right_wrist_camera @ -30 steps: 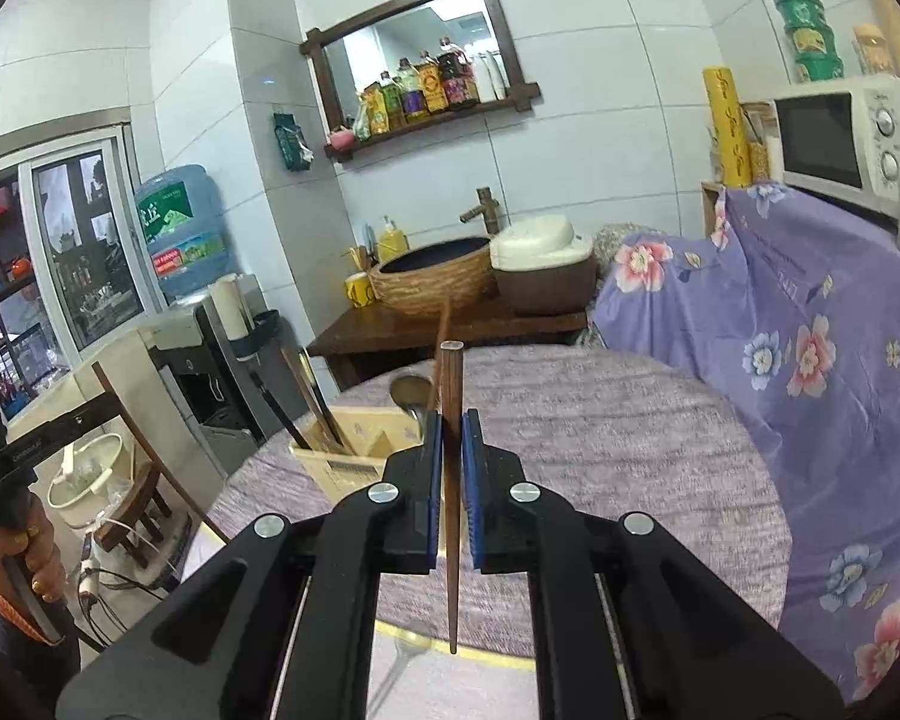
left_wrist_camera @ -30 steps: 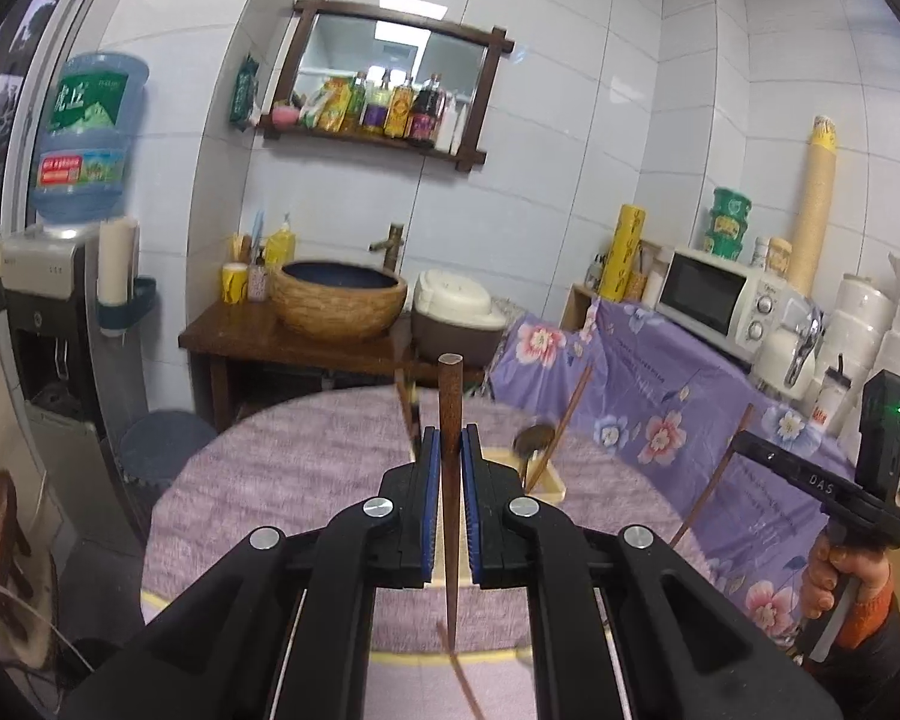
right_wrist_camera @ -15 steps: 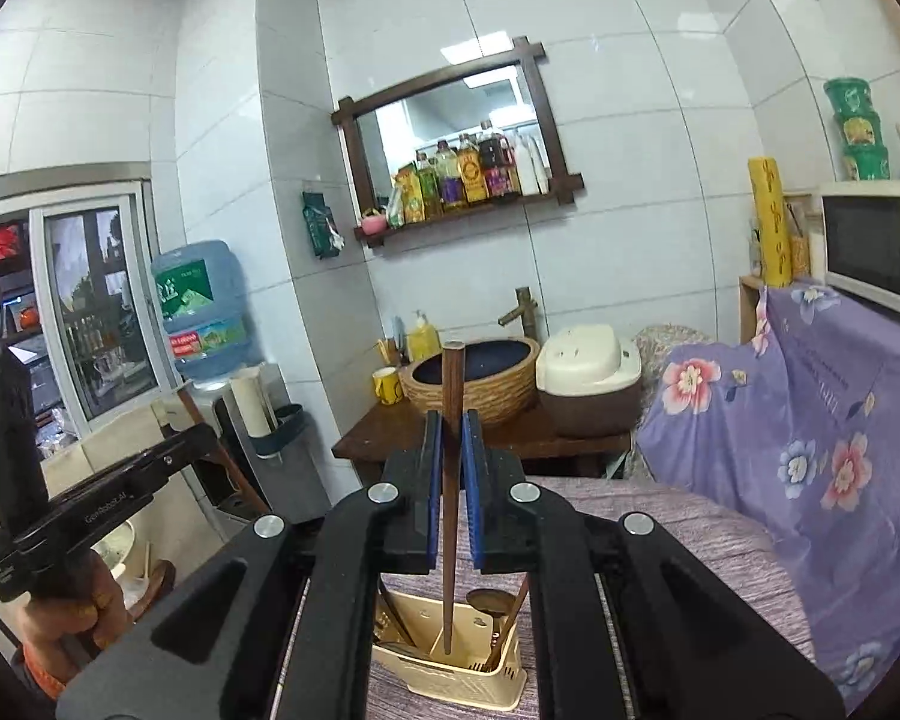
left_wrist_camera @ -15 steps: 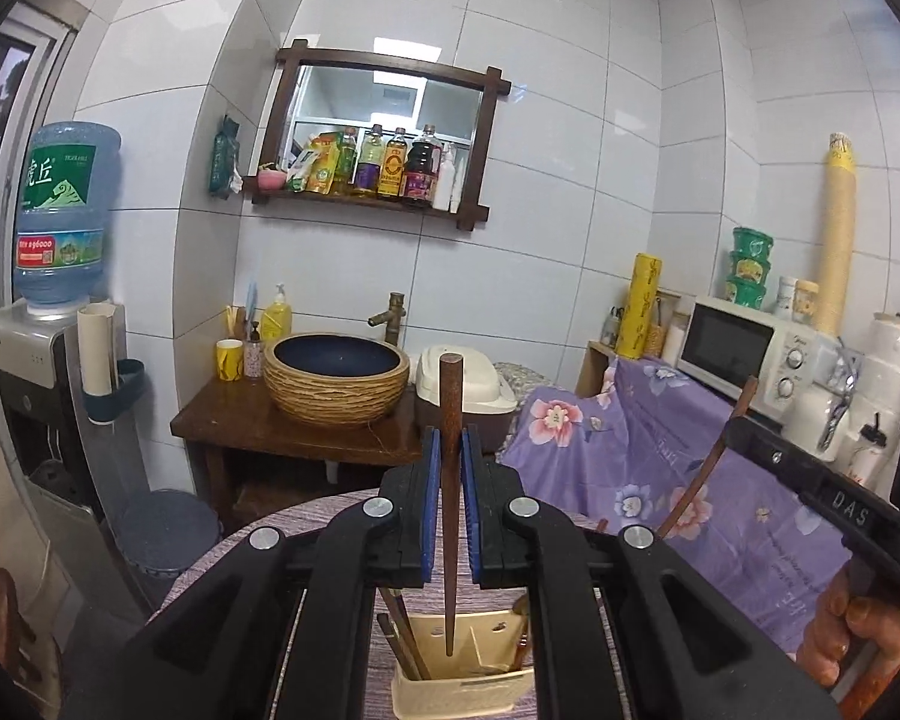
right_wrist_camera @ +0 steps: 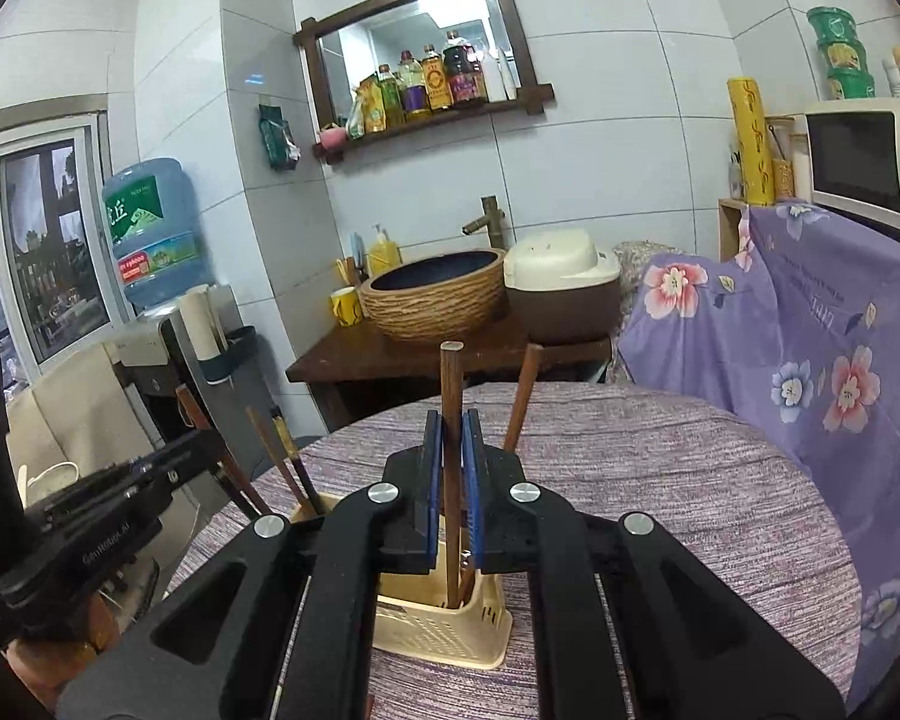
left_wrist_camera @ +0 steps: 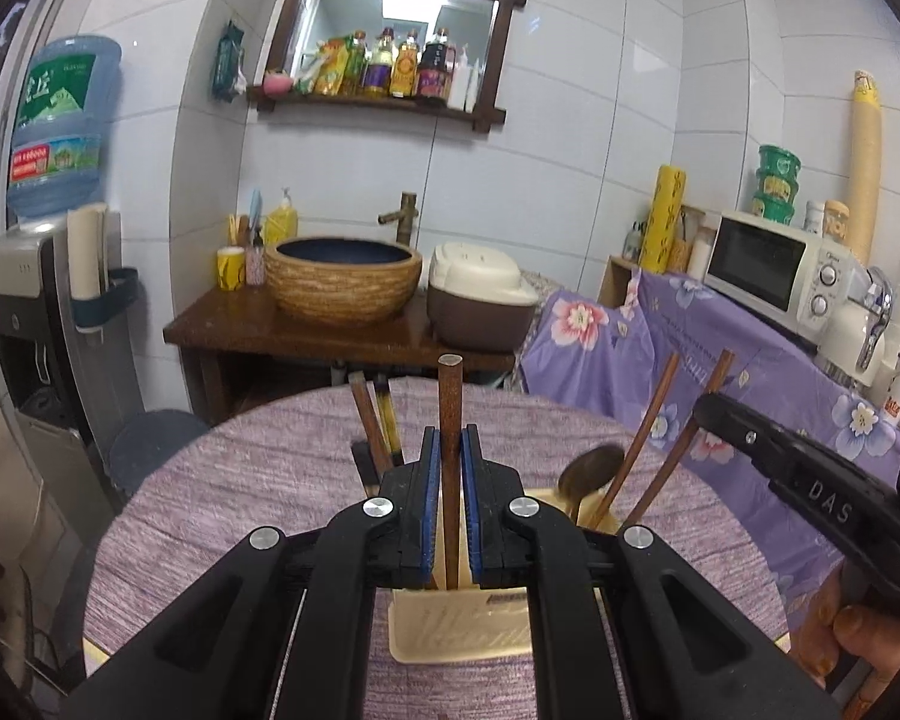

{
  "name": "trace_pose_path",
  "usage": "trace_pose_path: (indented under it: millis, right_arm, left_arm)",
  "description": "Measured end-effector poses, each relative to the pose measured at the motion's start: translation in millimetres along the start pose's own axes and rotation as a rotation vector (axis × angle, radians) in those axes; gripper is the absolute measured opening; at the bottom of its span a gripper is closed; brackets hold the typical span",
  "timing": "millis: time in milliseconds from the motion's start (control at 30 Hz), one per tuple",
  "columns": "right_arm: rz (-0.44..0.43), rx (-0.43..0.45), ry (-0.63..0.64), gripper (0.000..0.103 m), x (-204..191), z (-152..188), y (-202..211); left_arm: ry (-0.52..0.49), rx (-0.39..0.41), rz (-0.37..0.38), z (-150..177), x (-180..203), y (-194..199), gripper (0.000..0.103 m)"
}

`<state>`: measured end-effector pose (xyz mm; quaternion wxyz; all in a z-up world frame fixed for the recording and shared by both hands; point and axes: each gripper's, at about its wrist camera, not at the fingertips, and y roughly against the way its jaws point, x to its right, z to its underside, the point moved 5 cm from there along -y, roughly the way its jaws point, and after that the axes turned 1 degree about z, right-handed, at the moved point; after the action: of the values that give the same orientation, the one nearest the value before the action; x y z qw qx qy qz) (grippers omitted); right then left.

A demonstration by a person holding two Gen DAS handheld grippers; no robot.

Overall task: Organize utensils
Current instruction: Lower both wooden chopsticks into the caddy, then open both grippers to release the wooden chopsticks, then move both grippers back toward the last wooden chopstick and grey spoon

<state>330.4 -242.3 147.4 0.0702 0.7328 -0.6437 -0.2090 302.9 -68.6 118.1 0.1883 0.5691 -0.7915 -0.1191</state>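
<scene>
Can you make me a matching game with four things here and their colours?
Things:
1. holder
2. water jug
3. flowered cloth
4. cup

Colours:
A. purple
B. yellow
C. cream
D. blue

Pairs: 1-C, 2-D, 3-A, 4-B
</scene>
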Motion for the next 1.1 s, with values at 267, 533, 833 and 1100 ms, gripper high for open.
trace_pose_path:
  millis: [267, 533, 833, 1100]
  right_arm:
    - [0.017, 0.009, 0.034, 0.011, 2, 15, 3]
    - [0.077, 0.012, 0.083, 0.057, 2, 44, 36]
    - [0.148, -0.231, 0.118, 0.082, -2, 149, 58]
    - [0.201, -0.423, 0.144, 0.089, -15, 229, 63]
  left_arm:
    - [0.008, -0.037, 0.004, 18, -4, -2, 0.009]
    - [0.02, -0.011, -0.018, 42, -9, 38, 0.068]
    - [0.001, -0.114, -0.179, 124, -32, 66, 0.085]
    - [0.03, -0.175, -0.307, 176, -56, 85, 0.092]
